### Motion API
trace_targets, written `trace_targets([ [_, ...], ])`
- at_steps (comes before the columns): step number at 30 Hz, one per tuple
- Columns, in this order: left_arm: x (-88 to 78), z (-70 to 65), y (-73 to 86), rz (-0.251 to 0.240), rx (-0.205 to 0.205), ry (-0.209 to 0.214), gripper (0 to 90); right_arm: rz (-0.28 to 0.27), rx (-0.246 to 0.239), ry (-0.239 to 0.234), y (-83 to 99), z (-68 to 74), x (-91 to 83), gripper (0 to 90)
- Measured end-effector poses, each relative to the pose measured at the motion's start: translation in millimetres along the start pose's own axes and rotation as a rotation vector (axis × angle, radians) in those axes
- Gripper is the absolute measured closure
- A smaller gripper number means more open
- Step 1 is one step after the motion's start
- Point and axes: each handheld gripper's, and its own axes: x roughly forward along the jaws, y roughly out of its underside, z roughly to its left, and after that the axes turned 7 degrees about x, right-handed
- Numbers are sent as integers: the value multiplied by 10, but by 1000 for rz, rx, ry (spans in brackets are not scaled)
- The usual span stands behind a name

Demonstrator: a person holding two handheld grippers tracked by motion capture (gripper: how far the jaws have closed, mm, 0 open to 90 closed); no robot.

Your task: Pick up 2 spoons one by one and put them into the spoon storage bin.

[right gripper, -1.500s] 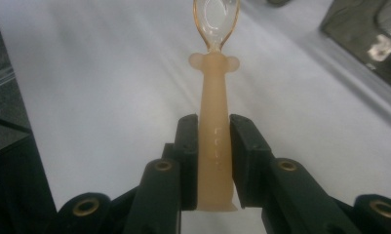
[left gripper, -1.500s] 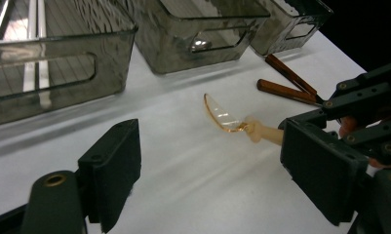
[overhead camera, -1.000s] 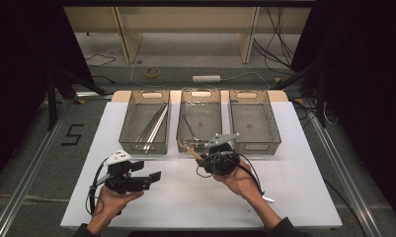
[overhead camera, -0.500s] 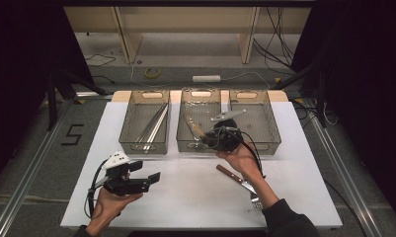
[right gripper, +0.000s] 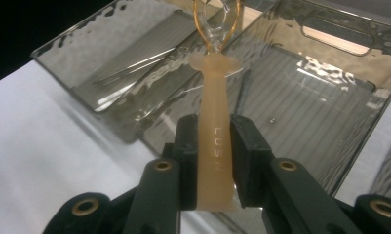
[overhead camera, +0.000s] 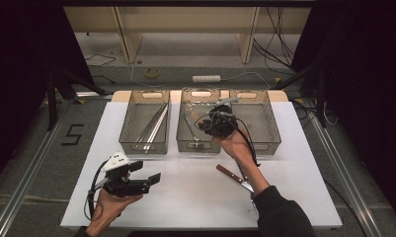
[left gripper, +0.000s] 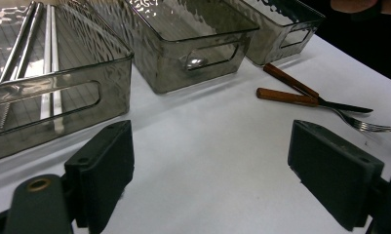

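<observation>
White table (overhead camera: 195, 197), right claw (right gripper: 213, 146) clamping cream-handled utensil (right gripper: 213, 122) over middle bin (overhead camera: 199, 146), left claw (left gripper: 212, 175) wide, idle

Three bins (overhead camera: 146, 148) side by side at table (overhead camera: 185, 197) back; knife (overhead camera: 230, 174) and fork (left gripper: 363, 126) before right bin.

Three bins in a row block the far half of the counter (overhead camera: 195, 197): left bin (overhead camera: 145, 123) with long metal rods (overhead camera: 153, 123), middle bin (overhead camera: 198, 126), right bin (overhead camera: 257, 121), walls almost touching, no passage between. Right gripper (overhead camera: 220, 121) and forearm hang over the middle bin's right wall. Wooden-handled knife (left gripper: 290, 85) and fork (left gripper: 324, 105) lie crossed front-right. Centre front is bare counter, open ahead of the left gripper (overhead camera: 153, 178).
</observation>
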Motion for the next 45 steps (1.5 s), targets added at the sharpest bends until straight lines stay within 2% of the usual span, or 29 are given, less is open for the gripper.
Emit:
trace_targets([
  [10, -15, -19, -7, -32, 15, -8, 167, 34, 49, 49, -31, -119, 231, 751],
  [13, -15, -23, -5, -28, 37, -7, 167, 40, 62, 55, -30, -148, 288, 750],
  [19, -15, -39, -7, -34, 53, -9, 165, 58, 83, 58, -19, -182, 390, 749],
  [33, -7, -44, -5, -29, 67, -15, 163, 101, 104, 71, 18, -169, 530, 747],
  [37, -9, -45, -6, -29, 69, -16, 162, 110, 105, 68, 36, -152, 568, 744],
  [41, -9, -41, -5, -29, 66, -17, 162, 119, 105, 46, 41, -140, 590, 729],
  [45, -6, -39, -4, -25, 69, -17, 161, 113, 120, 13, 33, -156, 548, 655],
])
